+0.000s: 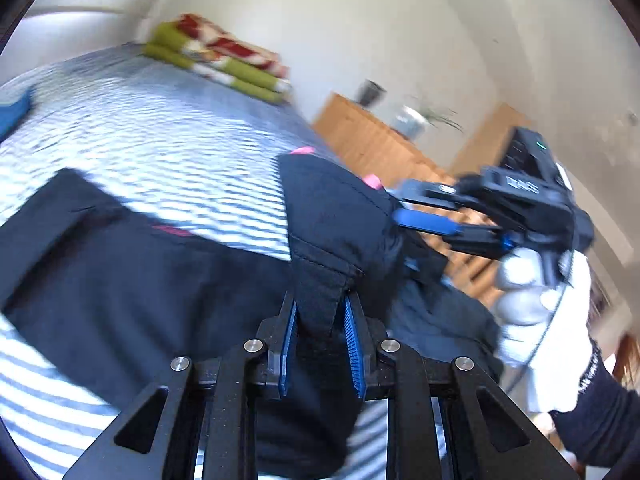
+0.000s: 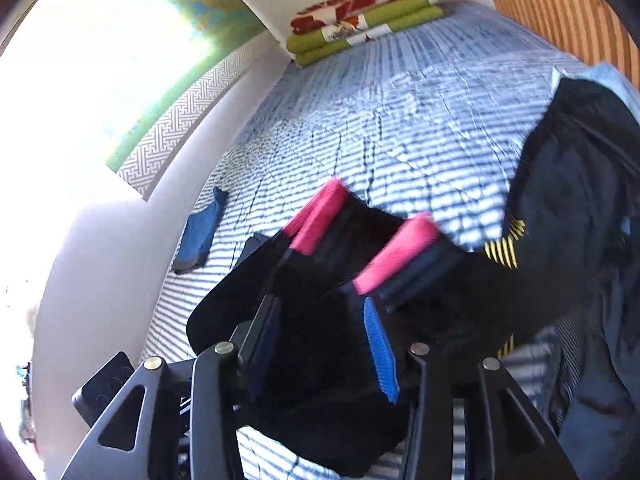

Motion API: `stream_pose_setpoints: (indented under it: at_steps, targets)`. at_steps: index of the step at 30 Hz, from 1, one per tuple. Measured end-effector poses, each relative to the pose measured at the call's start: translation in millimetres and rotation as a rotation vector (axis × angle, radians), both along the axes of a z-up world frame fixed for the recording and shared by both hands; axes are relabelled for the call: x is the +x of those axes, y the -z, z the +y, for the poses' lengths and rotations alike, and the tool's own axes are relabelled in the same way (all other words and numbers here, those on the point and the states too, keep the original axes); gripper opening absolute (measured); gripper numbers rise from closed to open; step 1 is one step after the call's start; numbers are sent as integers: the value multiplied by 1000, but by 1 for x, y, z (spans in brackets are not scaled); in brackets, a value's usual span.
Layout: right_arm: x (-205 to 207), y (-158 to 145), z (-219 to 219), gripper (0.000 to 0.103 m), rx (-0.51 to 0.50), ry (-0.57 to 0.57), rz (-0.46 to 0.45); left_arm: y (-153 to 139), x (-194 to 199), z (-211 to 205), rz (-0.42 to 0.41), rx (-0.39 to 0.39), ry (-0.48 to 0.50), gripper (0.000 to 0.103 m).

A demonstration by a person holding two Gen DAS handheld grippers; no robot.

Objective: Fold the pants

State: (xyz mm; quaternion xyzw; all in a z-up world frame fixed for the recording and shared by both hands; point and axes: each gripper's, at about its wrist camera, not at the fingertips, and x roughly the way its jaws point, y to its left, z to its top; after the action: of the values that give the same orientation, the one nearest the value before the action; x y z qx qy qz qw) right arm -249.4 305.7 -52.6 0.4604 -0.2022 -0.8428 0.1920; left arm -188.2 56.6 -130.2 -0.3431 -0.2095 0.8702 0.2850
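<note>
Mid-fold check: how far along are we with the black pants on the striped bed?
Done: both claws have hold of the pants; the left claw pinches a hem edge, the right claw grips fabric near the pink cuffs. In hand: that end is lifted off the striped bed, mid-carry, frames blurred. Left: laying it over the flat part, smoothing, any further fold. No finished fold shows yet.

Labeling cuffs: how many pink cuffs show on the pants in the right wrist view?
2. One pink cuff upper left over the striped bedspread; the other pink cuff lower right, just above the right tool. Folds may hide more.
</note>
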Motion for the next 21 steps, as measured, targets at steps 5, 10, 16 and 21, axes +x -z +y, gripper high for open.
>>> stream_pose_setpoints:
  at_steps: [5,10,16,21]
  targets:
    - [-9,21,-25,41,40,-31,-40,50,-13,-56,-139,8,-117,23]
    - [1,47,-25,41,42,-22,-109,72,-12,-65,-173,32,-136,22]
    - [15,35,21,41,37,59,-88,23,-12,-7,-36,39,-35,21]
    - [57,-2,91,41,36,176,-9,-27,5,107,80,13,221,21]
